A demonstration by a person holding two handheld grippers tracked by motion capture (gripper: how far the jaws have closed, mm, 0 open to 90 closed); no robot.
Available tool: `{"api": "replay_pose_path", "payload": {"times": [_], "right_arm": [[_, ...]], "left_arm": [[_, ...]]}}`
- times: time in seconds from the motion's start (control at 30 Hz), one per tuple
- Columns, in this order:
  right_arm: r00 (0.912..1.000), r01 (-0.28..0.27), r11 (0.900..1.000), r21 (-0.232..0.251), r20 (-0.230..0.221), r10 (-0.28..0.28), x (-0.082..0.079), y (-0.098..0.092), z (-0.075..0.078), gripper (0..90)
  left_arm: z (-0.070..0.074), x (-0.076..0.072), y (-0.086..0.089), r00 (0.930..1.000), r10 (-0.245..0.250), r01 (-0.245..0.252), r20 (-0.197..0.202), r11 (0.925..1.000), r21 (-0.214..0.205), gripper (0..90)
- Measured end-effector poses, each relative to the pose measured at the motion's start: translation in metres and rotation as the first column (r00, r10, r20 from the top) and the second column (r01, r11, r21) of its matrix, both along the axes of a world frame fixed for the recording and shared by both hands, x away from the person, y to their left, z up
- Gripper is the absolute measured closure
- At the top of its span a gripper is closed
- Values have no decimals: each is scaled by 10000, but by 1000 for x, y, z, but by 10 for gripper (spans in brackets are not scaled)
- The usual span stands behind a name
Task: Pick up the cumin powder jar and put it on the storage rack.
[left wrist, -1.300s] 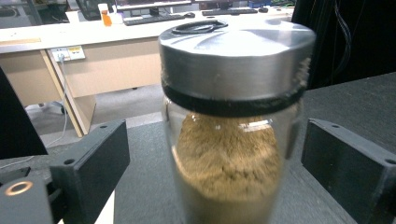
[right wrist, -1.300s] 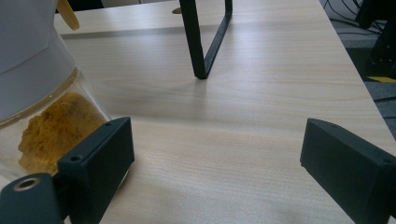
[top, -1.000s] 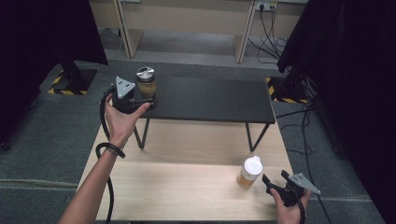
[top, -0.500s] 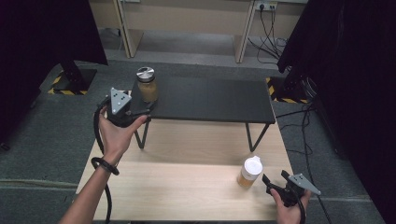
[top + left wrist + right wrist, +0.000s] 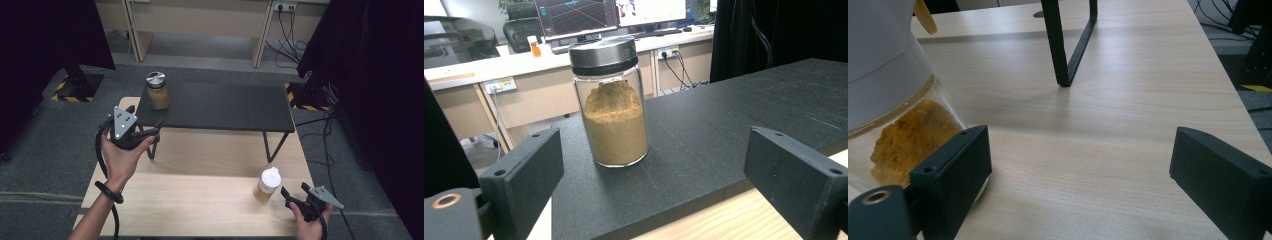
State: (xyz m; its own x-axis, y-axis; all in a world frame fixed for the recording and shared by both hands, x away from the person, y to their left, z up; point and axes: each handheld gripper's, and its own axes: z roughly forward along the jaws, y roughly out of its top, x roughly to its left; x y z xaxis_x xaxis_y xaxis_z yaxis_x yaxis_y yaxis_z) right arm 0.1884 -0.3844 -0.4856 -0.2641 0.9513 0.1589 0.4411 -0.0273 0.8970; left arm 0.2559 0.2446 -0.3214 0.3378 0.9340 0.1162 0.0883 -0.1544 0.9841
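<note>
Plainly, no label or writing can be read on either jar; the monitors behind the desk in the left gripper view are too blurred to read. Left gripper (image 5: 141, 131): held in the left hand (image 5: 120, 157) at the near left corner of the black shelf (image 5: 220, 107), jaws wide apart and empty, having just been closing a little with nothing between them. Steel-lid jar (image 5: 157, 90) stands upright on the shelf's left end, just beyond that gripper and apart from it. In the left gripper view the jar (image 5: 612, 102) sits ahead between the two jaws but well short of them; brown powder fills roughly two thirds of the glass, dark metal lid on. Right gripper (image 5: 292, 196): at the near right of the wooden table (image 5: 200, 200), in the right hand (image 5: 310, 227), jaws wide, holding nothing. White-lid jar (image 5: 267, 183) stands upright on the table just left of that gripper. In the right gripper view this jar (image 5: 895, 125), with orange-brown powder inside, sits against or just behind the left jaw; contact cannot be told. Right jaw stands clear over bare wood. Shelf leg (image 5: 1068, 45) stands farther off.
</note>
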Motion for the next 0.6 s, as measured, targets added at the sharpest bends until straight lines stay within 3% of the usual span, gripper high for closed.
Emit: {"api": "replay_pose_path", "payload": {"times": [0.6], "right_arm": [[10000, 11, 10000, -31, 7, -11, 0, 1, 0, 100]], "left_arm": [[-23, -18, 6, 9999, 44, -44, 113, 10000, 6, 87]]}}
